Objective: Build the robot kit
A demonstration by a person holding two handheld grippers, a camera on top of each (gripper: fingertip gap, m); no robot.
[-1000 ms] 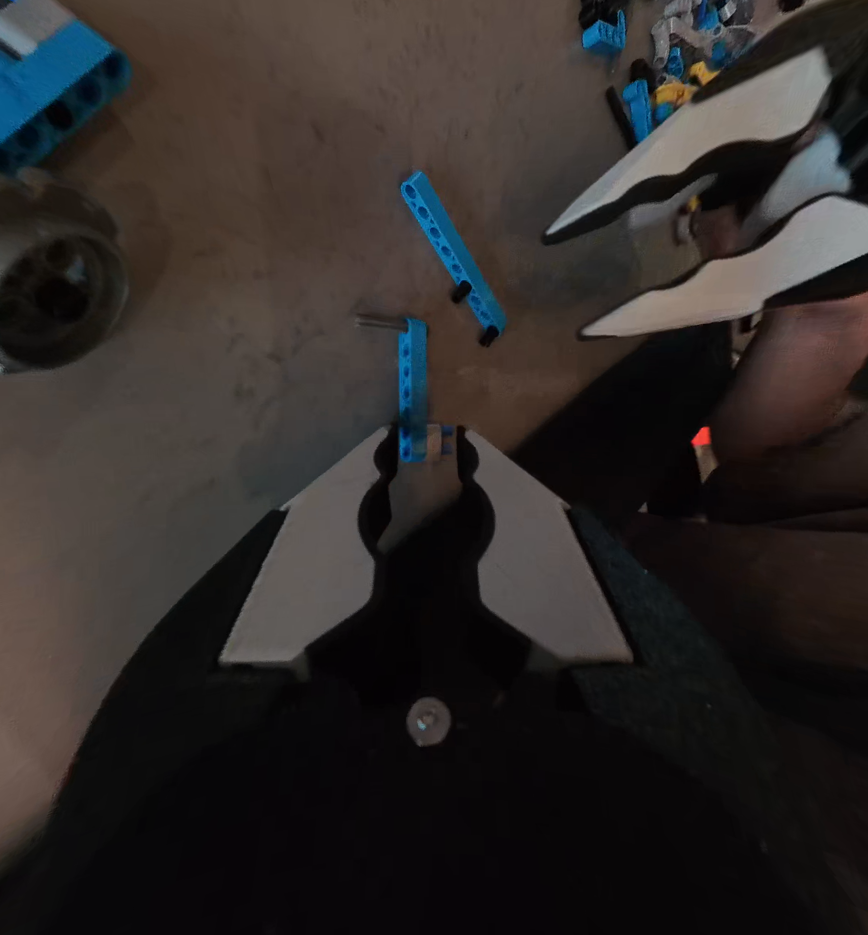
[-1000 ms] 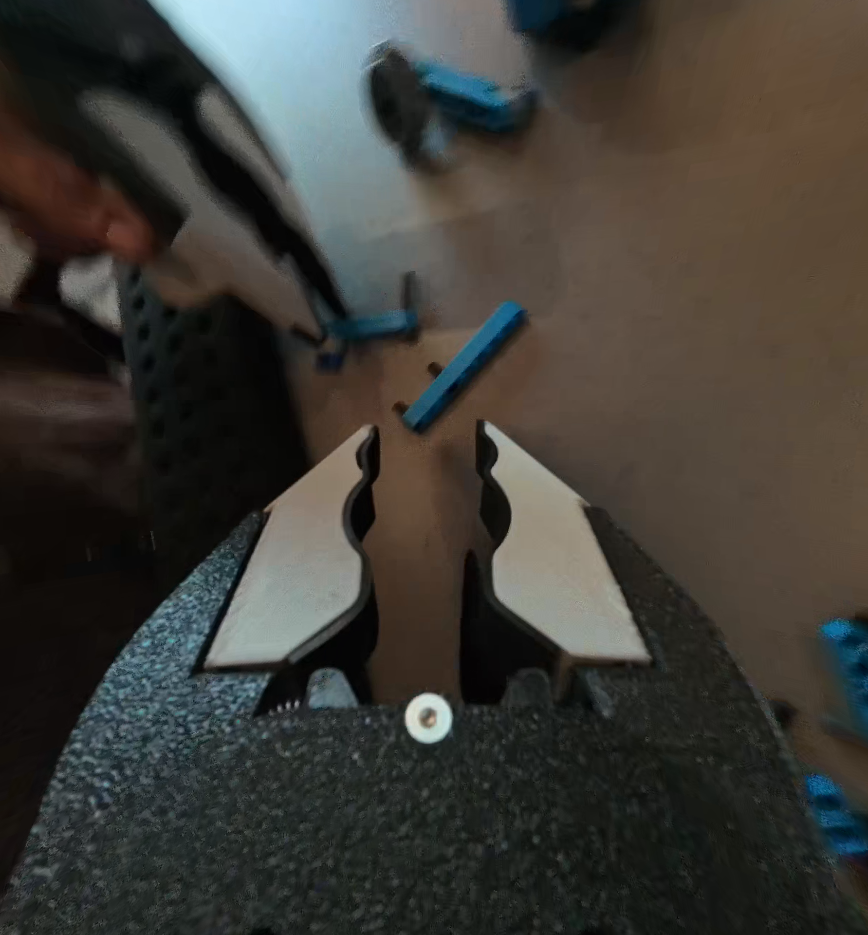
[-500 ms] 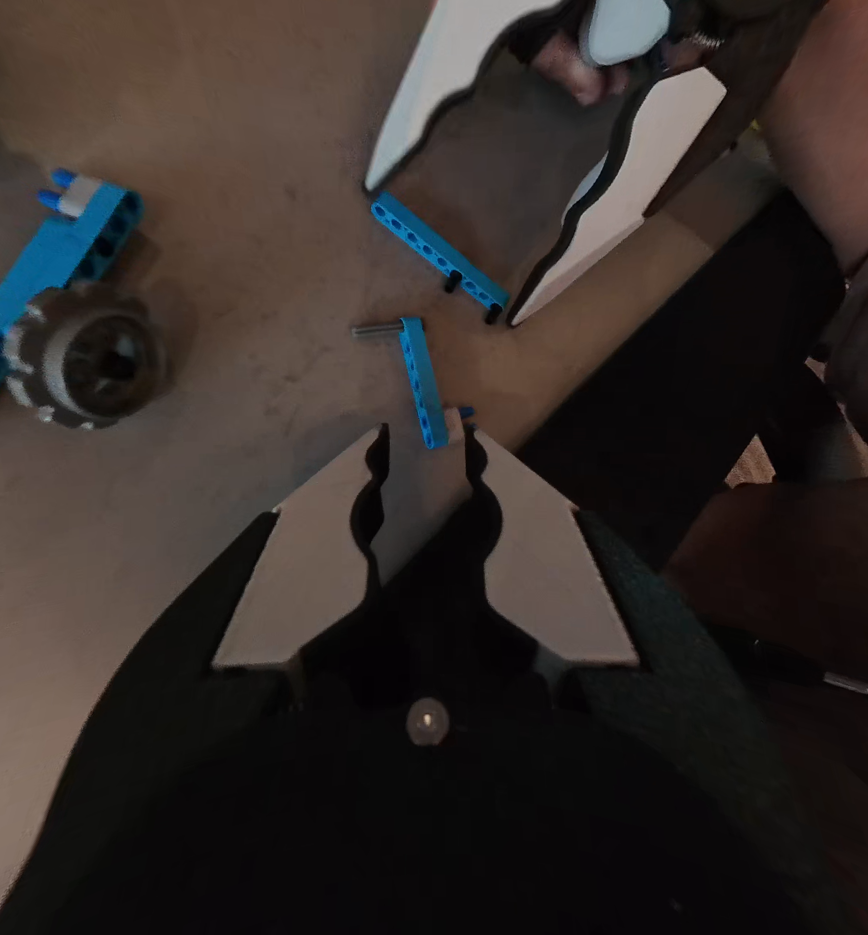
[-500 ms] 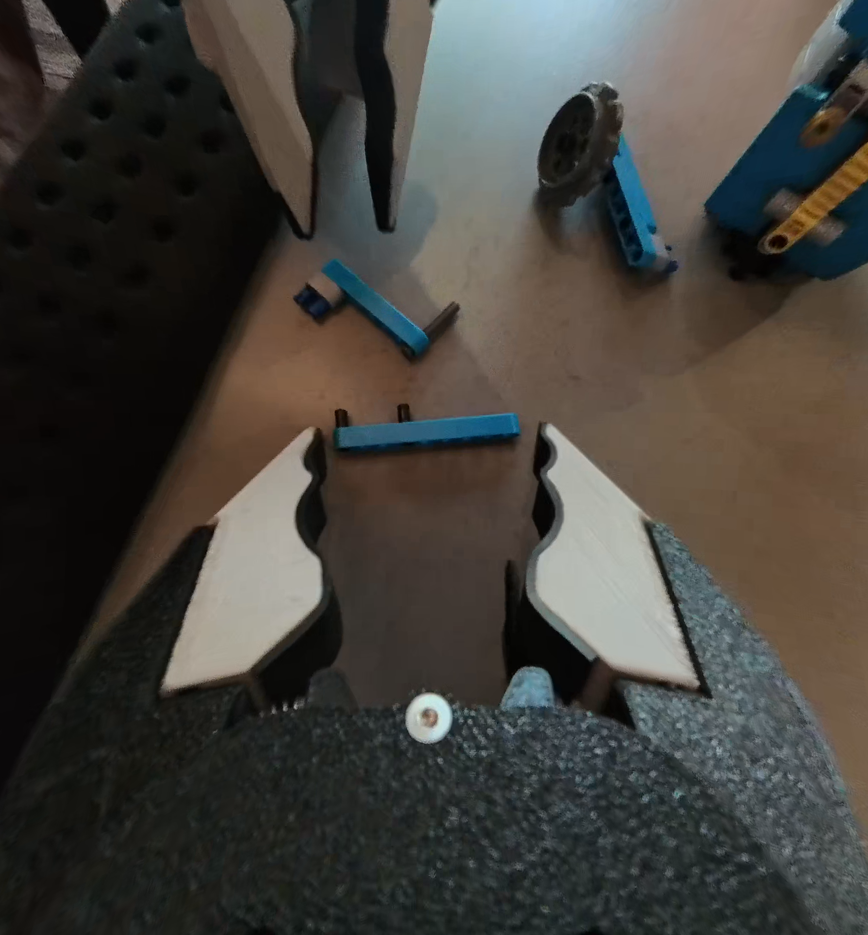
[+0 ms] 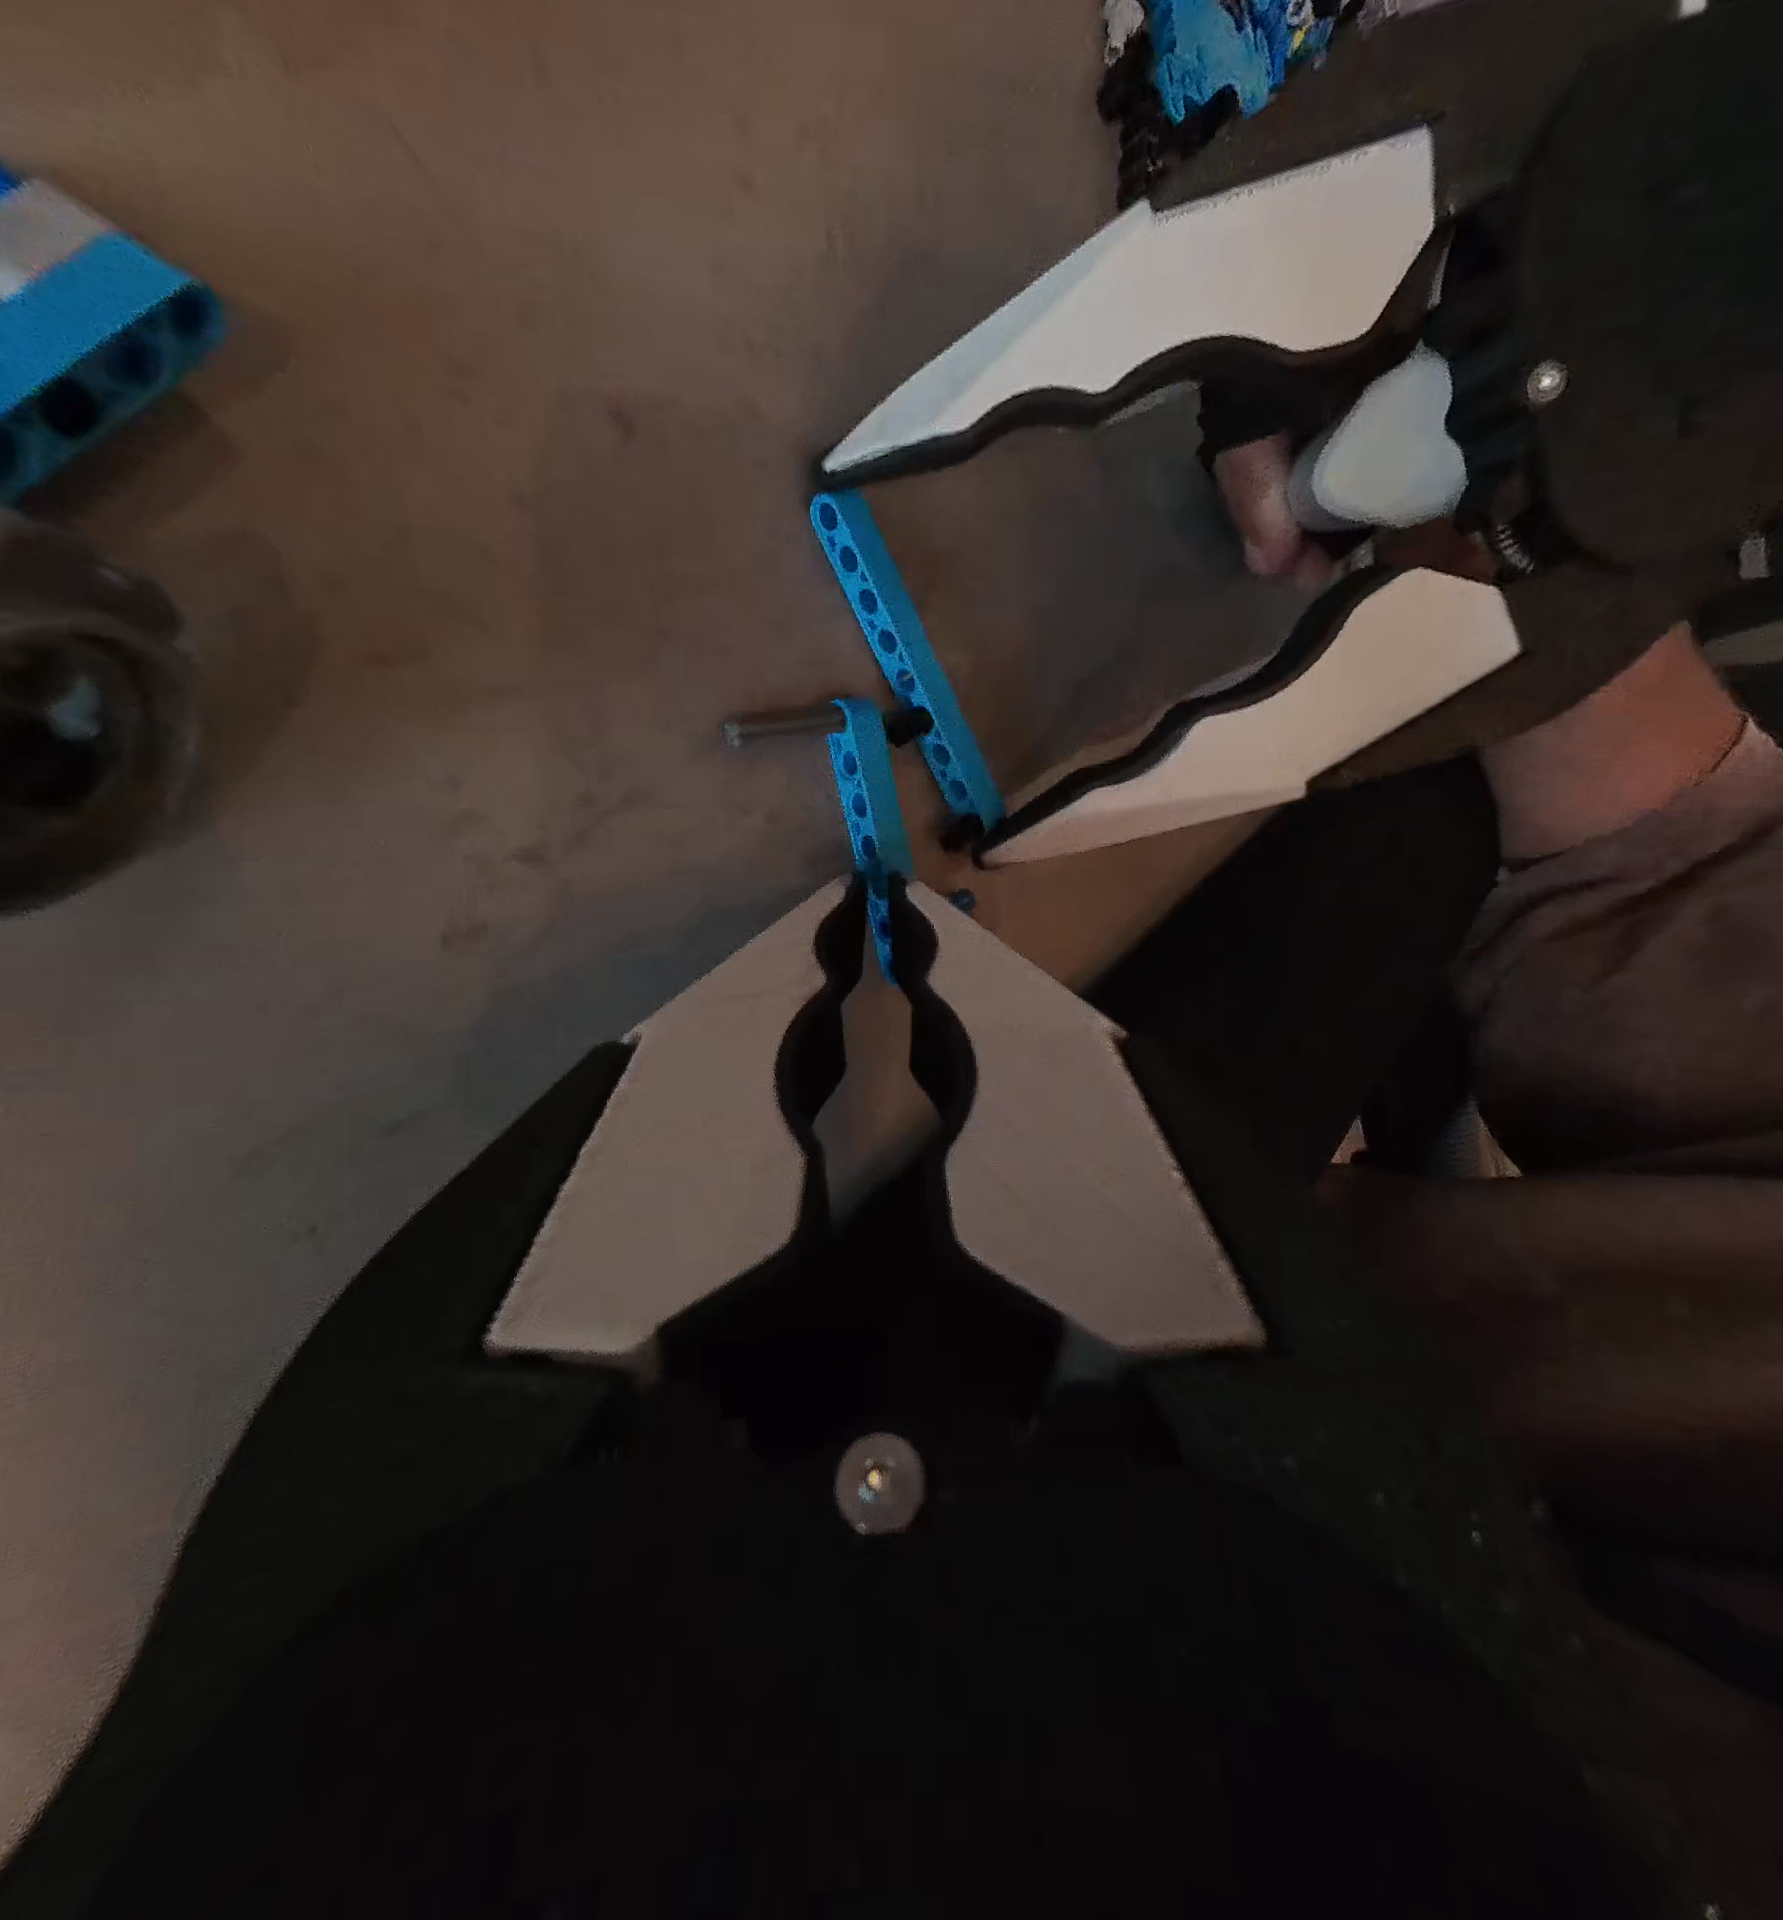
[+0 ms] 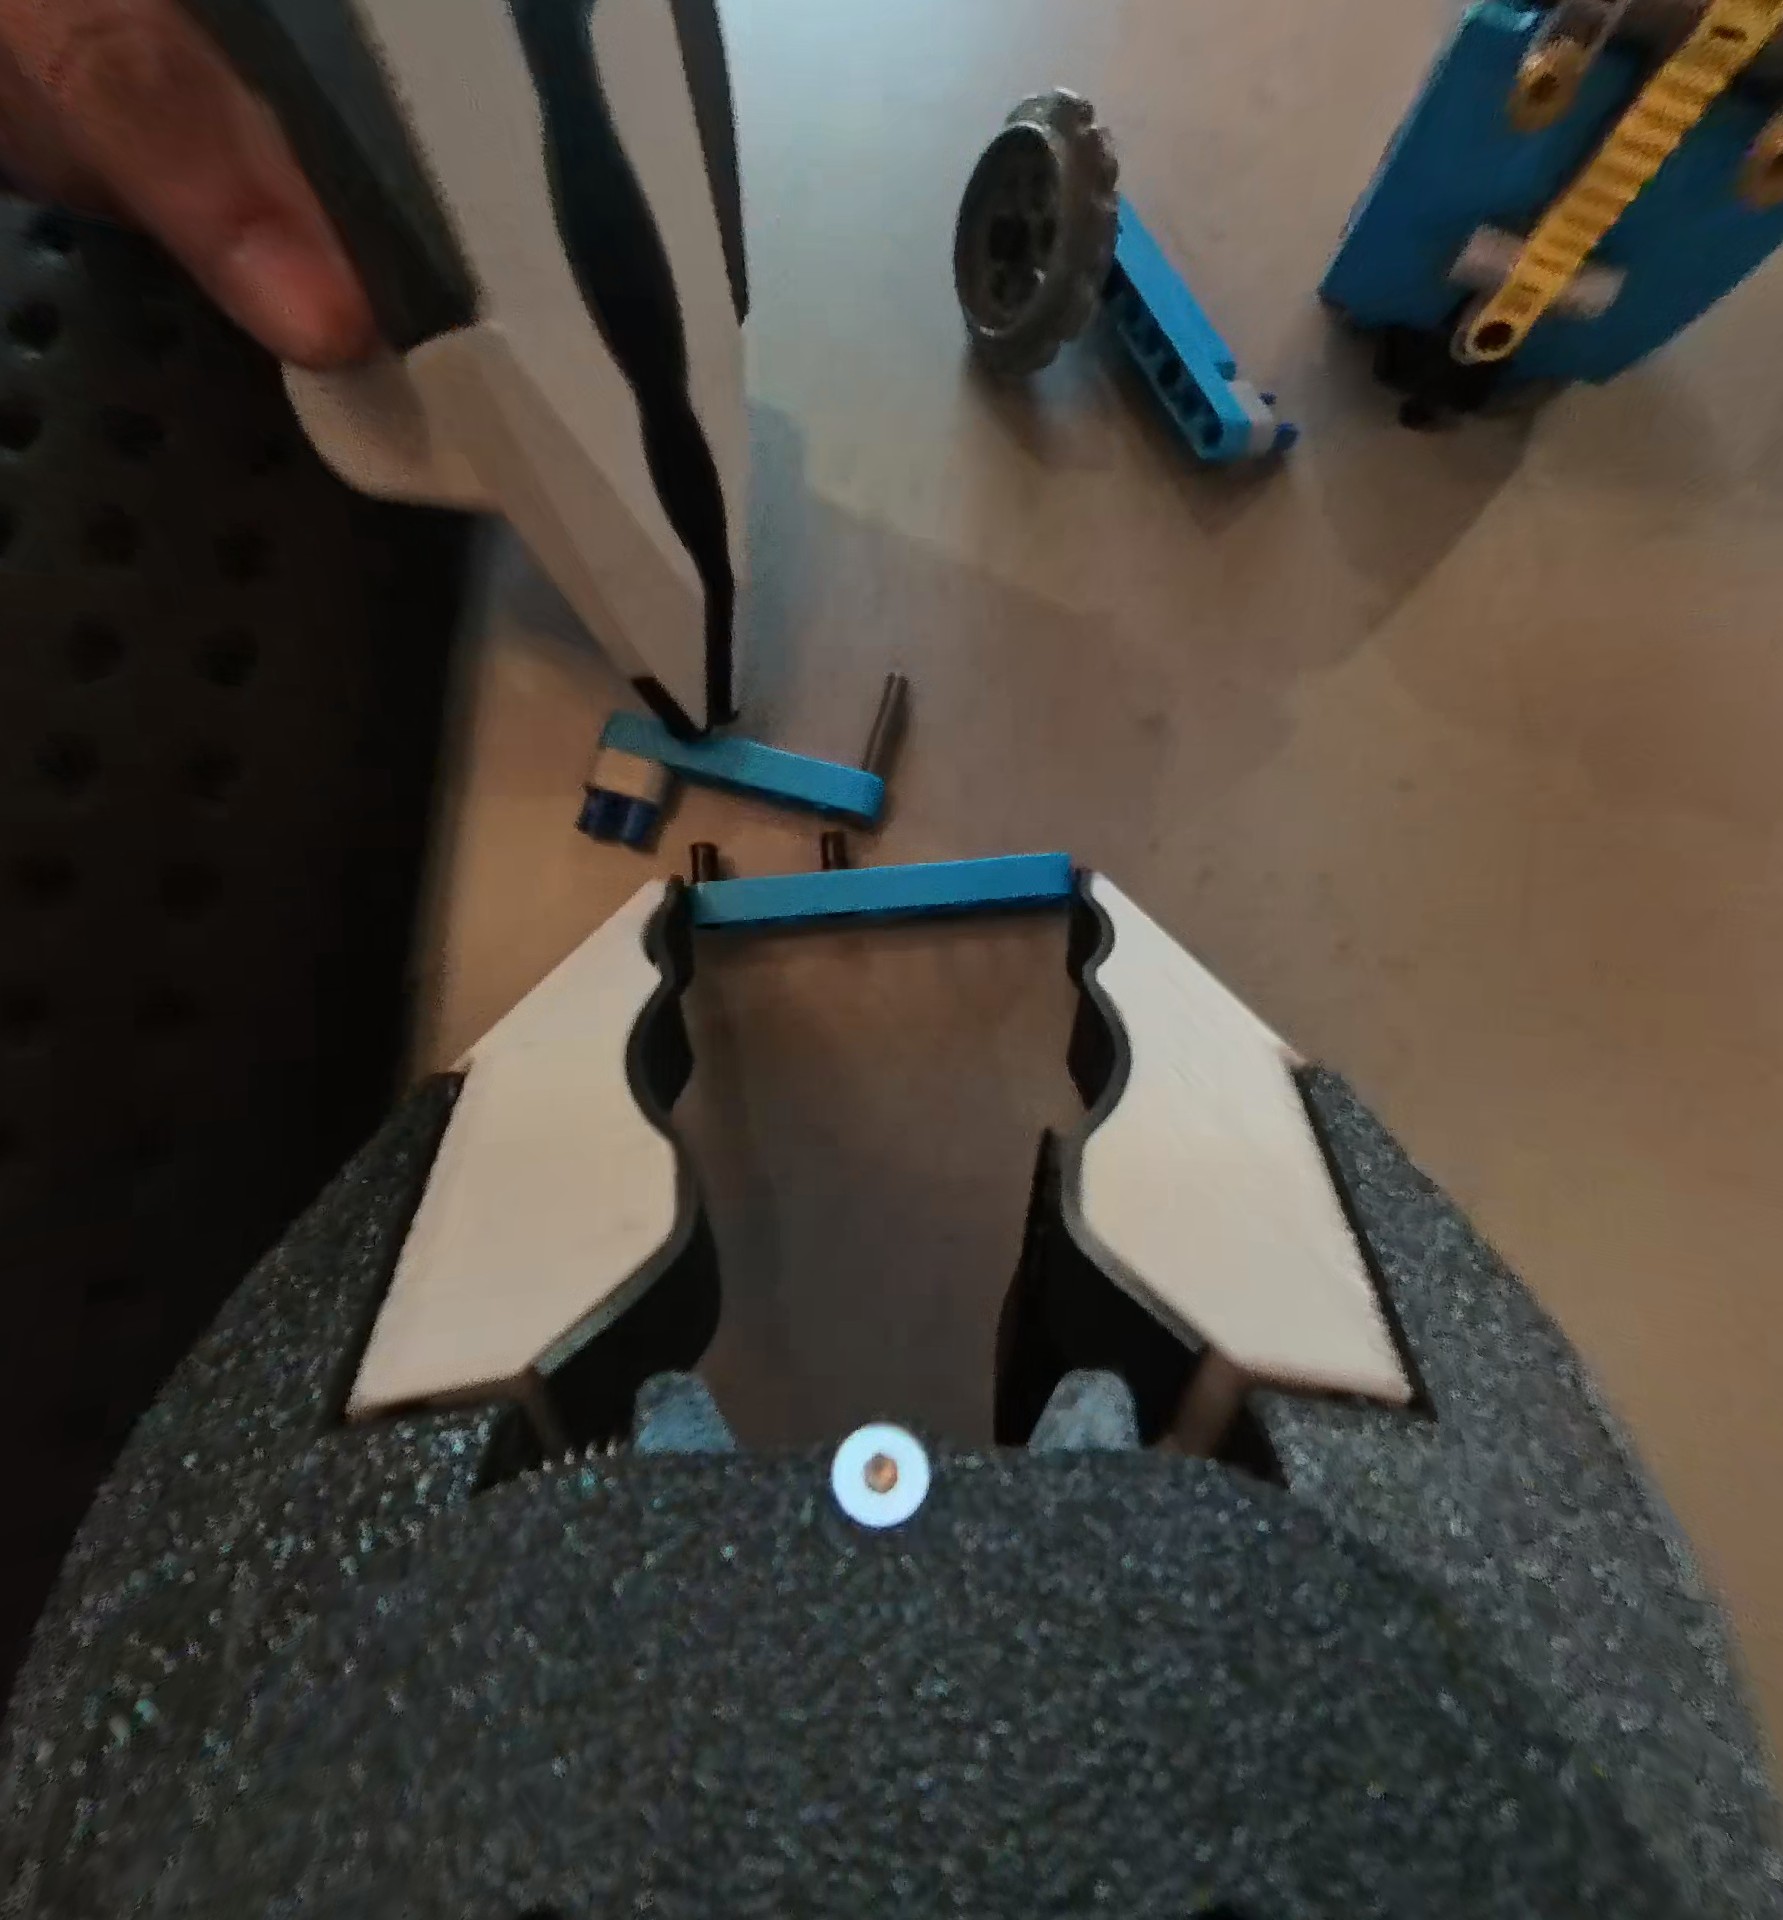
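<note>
Right gripper (image 6: 879, 894) spans long blue holed beam (image 6: 879, 891) endwise

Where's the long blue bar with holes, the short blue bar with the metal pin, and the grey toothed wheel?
long blue bar with holes (image 5: 892, 644), left wrist view, middle of its holed face.
short blue bar with the metal pin (image 6: 778, 771), right wrist view, flat top.
grey toothed wheel (image 6: 1022, 234), right wrist view, hub.

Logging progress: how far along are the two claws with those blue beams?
Done: both grips look made. In hand: left claw pinches the short blue beam; right claw clamps the long blue beam by its ends. Left: both lie on the table, unjoined.
</note>
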